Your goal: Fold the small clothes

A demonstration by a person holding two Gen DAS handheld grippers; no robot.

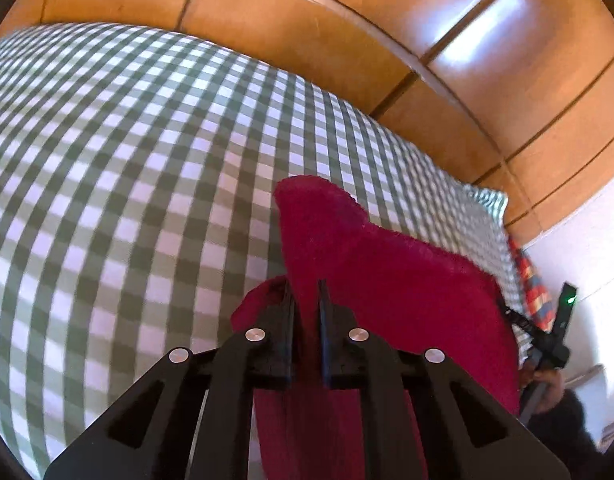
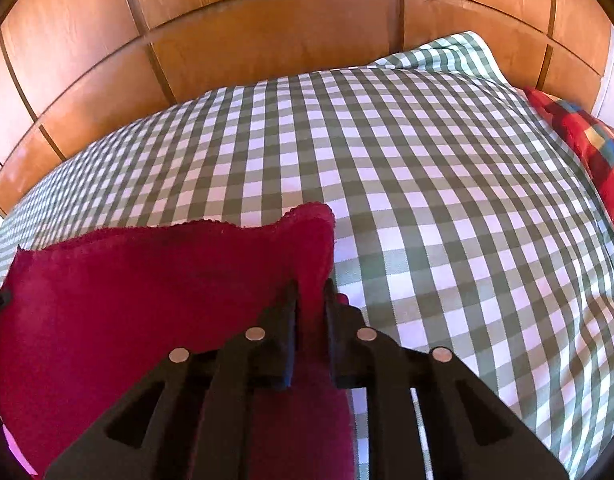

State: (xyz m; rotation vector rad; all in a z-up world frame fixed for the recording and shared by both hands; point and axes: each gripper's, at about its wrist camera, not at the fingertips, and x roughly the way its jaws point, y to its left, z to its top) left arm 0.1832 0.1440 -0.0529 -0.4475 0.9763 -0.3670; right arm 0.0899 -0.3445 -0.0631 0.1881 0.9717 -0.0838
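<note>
Now my left gripper (image 1: 307,296) pinches the fuzzy crimson cloth (image 1: 387,280), lower centre of frame, over the green-and-white checked bedspread (image 1: 127,160). Rightward, my right gripper (image 2: 311,294) clamps its other corner, bottom centre.

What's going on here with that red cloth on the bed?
A person holds a gripper in each hand. The left gripper and right gripper are each clamped on an edge of the dark red fleecy cloth, holding it stretched between them above the green-and-white checked bedcover. No fold has been laid down yet.
</note>
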